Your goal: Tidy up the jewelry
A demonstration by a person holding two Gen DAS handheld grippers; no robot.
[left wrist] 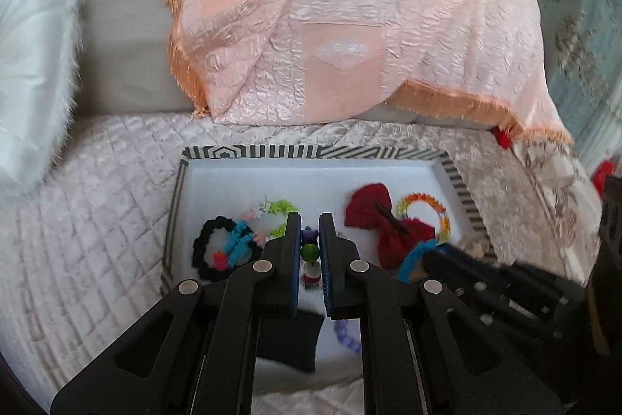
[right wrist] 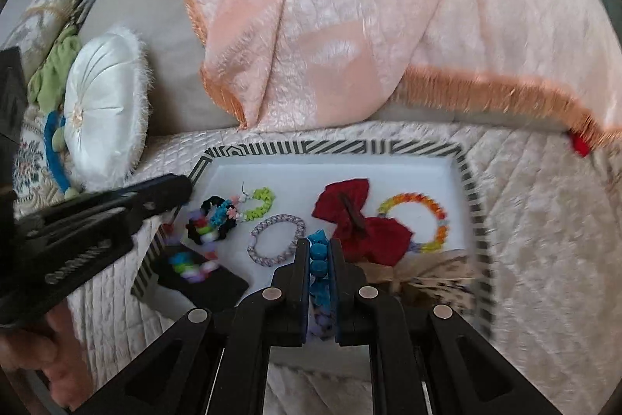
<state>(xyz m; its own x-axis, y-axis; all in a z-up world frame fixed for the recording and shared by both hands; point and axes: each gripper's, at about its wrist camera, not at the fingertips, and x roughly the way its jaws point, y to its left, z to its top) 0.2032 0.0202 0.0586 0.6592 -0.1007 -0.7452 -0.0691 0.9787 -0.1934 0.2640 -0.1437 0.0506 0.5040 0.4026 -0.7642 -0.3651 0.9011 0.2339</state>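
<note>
1. The fingers of the left gripper point(left wrist: 310, 240) are clamped on a string of mixed beads point(left wrist: 310, 251): a purple, a green and a red-and-white one show in the narrow gap. It seems the grip is at one end, so that the rest can hang free.
2. The fingers of the right gripper point(right wrist: 319, 255) are clamped on a blue bead bracelet point(right wrist: 318, 259); pale purple beads show lower in the same gap. I cannot tell if both grippers hold one and the same string.
3. Both grippers hover over the striped tray point(right wrist: 472, 189), which lies on the quilted bed cover point(left wrist: 97, 240). A tray with a raised rim probably keeps the small things from rolling into the soft cover.
4. Inside the tray lie a red bow point(right wrist: 350, 216), a rainbow bracelet point(right wrist: 437, 216), a braided lilac band point(right wrist: 272, 240), a black scrunchie point(left wrist: 206, 247) and a lime bracelet point(right wrist: 262, 203), mostly apart from each other, which looks like the start of sorting.
5. A black card point(right wrist: 217, 288) sits at the near left corner, with bright beads on it; perhaps it is a place for display.
6. A pink fringed blanket point(left wrist: 350, 26) is behind the tray.
</note>
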